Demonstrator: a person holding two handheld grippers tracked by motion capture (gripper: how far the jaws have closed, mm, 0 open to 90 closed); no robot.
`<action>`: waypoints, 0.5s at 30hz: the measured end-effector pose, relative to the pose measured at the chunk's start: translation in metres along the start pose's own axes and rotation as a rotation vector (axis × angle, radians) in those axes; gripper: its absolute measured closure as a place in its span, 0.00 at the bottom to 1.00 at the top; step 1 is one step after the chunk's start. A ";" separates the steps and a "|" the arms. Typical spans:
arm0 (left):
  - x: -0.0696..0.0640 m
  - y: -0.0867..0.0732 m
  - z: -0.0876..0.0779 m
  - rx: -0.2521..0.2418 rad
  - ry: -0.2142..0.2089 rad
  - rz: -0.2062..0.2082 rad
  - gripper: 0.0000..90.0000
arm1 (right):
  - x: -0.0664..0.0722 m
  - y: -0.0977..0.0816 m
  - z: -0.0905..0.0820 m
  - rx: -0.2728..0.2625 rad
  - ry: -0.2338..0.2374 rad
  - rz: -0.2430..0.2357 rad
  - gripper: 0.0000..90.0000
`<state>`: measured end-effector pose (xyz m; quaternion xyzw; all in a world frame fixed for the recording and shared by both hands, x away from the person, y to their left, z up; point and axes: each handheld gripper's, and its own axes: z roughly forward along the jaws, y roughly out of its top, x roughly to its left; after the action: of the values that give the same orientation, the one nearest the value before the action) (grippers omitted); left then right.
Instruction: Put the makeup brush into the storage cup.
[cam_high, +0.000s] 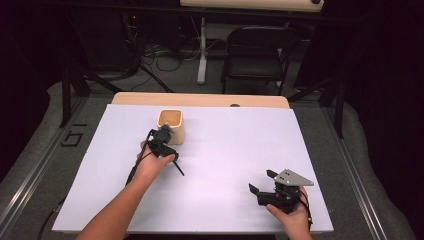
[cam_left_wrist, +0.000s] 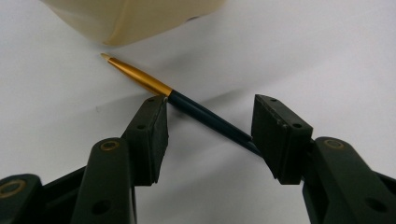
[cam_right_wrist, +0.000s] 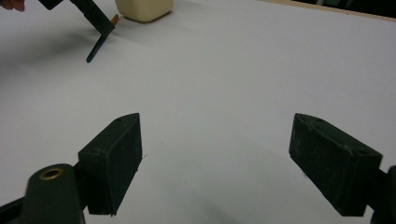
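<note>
A slim pen (cam_left_wrist: 205, 119) with a gold tip and a dark blue barrel lies slantwise on the white sheet, its tip close to a cream square cup (cam_left_wrist: 130, 18). My left gripper (cam_left_wrist: 211, 126) points down over the pen with a jaw on each side of the barrel. The jaws stand apart and I see no firm pinch. From above, the left gripper (cam_high: 162, 145) sits just in front of the cup (cam_high: 171, 125), and the pen (cam_high: 178, 169) trails toward me. My right gripper (cam_high: 262, 181) rests at the near right, open (cam_right_wrist: 217, 149) and empty.
The white sheet (cam_high: 230, 145) covers a wooden table whose far edge (cam_high: 200, 99) shows behind the cup. A dark folding chair (cam_high: 257, 55) and floor cables stand beyond the table. The right gripper view shows the left gripper (cam_right_wrist: 93, 16), pen (cam_right_wrist: 95, 49) and cup (cam_right_wrist: 144, 9) far off.
</note>
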<state>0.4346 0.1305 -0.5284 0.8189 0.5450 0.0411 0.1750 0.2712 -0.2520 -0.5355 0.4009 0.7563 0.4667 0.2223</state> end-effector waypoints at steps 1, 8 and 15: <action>0.000 0.000 0.000 0.001 -0.001 -0.004 0.52 | 0.000 0.000 0.000 0.004 0.001 0.000 0.19; 0.000 -0.001 0.000 0.008 0.005 -0.007 0.53 | 0.000 0.000 0.000 -0.002 0.002 0.002 0.19; 0.003 -0.002 0.000 0.021 0.014 -0.005 0.57 | 0.000 0.000 0.000 -0.001 0.002 0.003 0.19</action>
<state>0.4341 0.1336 -0.5290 0.8190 0.5487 0.0408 0.1628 0.2711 -0.2520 -0.5355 0.4013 0.7558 0.4678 0.2210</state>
